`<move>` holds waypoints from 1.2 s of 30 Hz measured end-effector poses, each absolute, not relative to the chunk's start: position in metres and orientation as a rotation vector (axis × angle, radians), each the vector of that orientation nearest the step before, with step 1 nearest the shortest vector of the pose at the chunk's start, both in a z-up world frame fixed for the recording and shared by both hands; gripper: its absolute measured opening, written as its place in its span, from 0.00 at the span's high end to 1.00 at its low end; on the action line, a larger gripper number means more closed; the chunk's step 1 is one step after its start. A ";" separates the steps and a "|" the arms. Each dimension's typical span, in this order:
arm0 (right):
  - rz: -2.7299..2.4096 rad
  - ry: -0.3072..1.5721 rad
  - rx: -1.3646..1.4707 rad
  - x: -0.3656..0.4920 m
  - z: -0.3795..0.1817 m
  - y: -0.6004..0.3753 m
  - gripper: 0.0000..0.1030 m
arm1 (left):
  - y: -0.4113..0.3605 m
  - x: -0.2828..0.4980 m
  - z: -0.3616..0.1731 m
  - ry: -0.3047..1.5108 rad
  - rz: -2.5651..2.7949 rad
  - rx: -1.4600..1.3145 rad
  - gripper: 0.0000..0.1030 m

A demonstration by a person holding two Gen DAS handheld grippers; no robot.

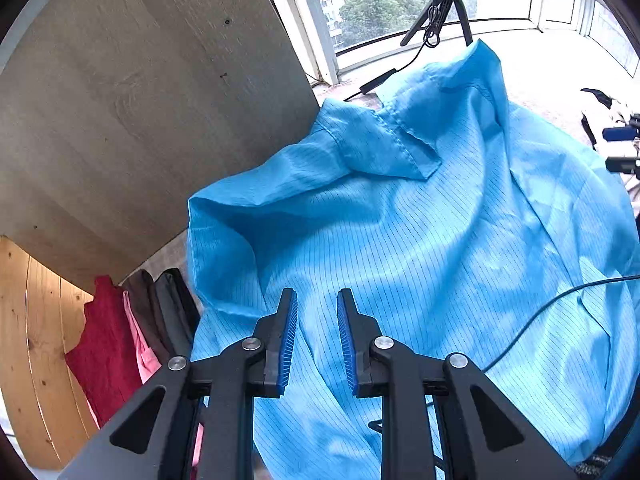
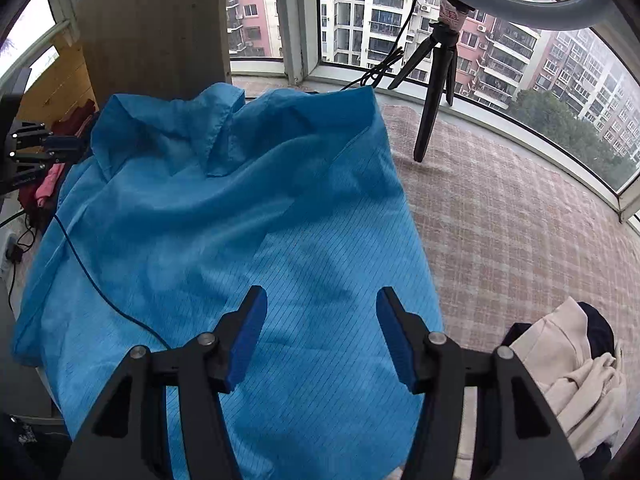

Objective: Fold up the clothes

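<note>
A light blue pinstriped shirt (image 1: 420, 240) lies spread and rumpled on the checked table cover, its collar (image 1: 384, 144) toward the window. My left gripper (image 1: 317, 300) hovers over the shirt's near part, its jaws a narrow gap apart with nothing between the blue pads. In the right wrist view the same shirt (image 2: 224, 220) fills the left and middle. My right gripper (image 2: 322, 298) hangs above the shirt's near right part, jaws wide apart and empty. The left gripper (image 2: 76, 144) shows at the shirt's far left edge.
A black tripod (image 2: 430, 92) stands on the checked cover (image 2: 520, 220) near the window. A cream and dark garment pile (image 2: 568, 368) lies at the near right. Red, pink and dark clothes (image 1: 120, 340) sit left of the shirt beside a wooden panel (image 1: 140, 100). A thin cable (image 2: 92, 276) crosses the shirt.
</note>
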State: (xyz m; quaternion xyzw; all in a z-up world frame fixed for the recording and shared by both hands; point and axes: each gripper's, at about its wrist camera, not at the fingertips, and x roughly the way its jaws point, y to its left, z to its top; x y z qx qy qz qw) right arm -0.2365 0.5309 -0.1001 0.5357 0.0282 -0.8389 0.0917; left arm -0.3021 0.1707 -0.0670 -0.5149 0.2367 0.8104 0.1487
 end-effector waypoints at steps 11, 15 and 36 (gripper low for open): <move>-2.388 -0.081 1.671 -0.084 -0.144 0.441 0.46 | 0.070 -0.115 -0.095 0.353 2.351 -1.723 0.71; -2.511 -0.196 1.591 -0.045 -0.099 0.466 0.46 | 0.059 -0.052 -0.095 0.232 2.270 -1.733 0.70; -2.457 0.150 1.633 0.090 -0.167 0.358 0.40 | 0.098 -0.009 -0.153 0.281 2.107 -1.620 0.94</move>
